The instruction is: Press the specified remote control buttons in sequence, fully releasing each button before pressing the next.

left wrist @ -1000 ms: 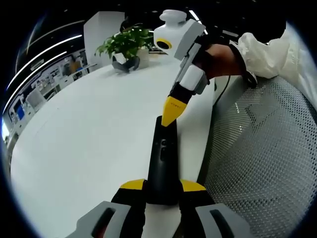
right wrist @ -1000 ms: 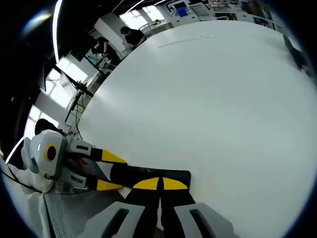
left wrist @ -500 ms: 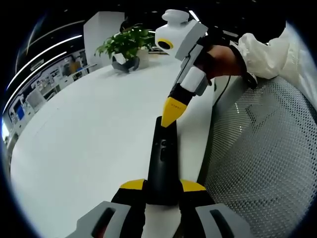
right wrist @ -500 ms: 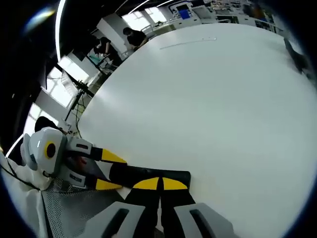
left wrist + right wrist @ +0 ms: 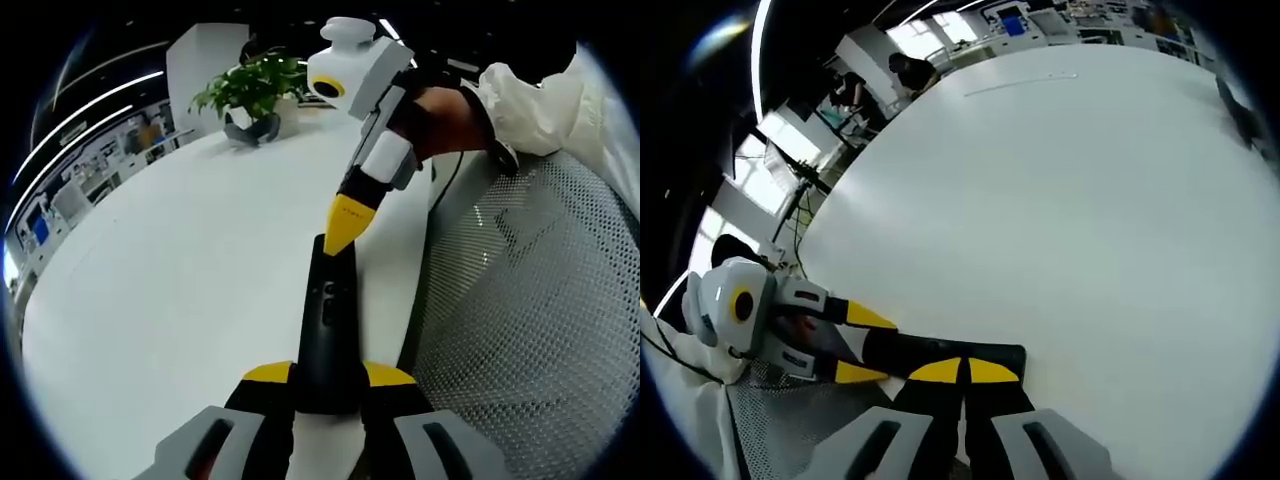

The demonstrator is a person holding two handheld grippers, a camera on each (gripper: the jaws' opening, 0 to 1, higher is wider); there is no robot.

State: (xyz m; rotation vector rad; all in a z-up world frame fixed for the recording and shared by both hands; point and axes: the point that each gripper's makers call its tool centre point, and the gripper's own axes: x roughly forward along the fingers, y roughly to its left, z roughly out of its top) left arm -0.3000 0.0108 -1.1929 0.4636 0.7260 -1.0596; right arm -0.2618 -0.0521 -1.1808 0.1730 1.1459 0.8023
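A slim black remote [image 5: 328, 320] lies along the white table's edge, its near end clamped between the yellow-tipped jaws of my left gripper [image 5: 328, 380]. My right gripper [image 5: 346, 232] comes down from the upper right with its jaws shut, and its yellow tip rests at the remote's far end. In the right gripper view the shut right gripper [image 5: 962, 371] sits over the end of the remote [image 5: 930, 351]. My left gripper [image 5: 872, 348] holds the remote's other end from the left.
The white table [image 5: 170, 270] stretches away to the left, with a potted plant [image 5: 255, 85] at its far end. A grey mesh chair [image 5: 530, 330] stands right of the table edge. A hand in a white sleeve [image 5: 530, 100] holds the right gripper. People stand far off [image 5: 908, 72].
The right gripper's body rocked slightly while its tip stayed at the remote's far end. The left gripper and the remote have not moved.
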